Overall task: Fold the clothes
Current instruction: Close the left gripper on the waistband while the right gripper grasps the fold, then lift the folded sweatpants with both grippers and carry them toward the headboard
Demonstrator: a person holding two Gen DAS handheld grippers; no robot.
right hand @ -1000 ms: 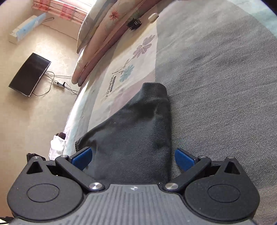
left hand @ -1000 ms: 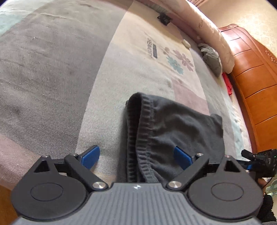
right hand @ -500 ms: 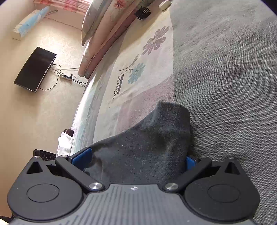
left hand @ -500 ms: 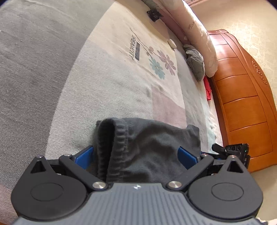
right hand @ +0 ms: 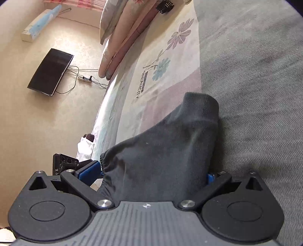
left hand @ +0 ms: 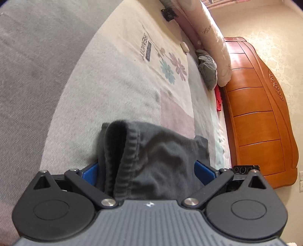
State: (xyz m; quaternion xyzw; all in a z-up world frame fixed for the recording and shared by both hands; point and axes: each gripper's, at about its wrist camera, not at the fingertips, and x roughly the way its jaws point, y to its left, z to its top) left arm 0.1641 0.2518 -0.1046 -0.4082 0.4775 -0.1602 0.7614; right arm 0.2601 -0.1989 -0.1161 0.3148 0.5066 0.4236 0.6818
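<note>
A dark grey garment [left hand: 157, 157] with a ribbed waistband lies bunched on the bed between the blue pads of my left gripper [left hand: 147, 170]. Its jaws stand wide apart around the cloth, the pads close beside it. The same garment [right hand: 170, 151] fills the space between the jaws of my right gripper [right hand: 151, 174], which also stand wide, the right pad half hidden behind the cloth. Each gripper's body shows at the edge of the other's view.
The bed cover [left hand: 132, 75] is grey and cream with a flower print. Pink pillows [left hand: 208, 34], a crumpled grey cloth [left hand: 208, 70] and a black hair clip [left hand: 168, 14] lie at the head. A wooden headboard [left hand: 261, 117] stands at right. A dark screen [right hand: 50, 72] leans by the floor.
Both grippers have moved forward onto the garment, so it now sits deeper between the jaws. The cloth has bunched up and risen a little. The jaws stay wide.
</note>
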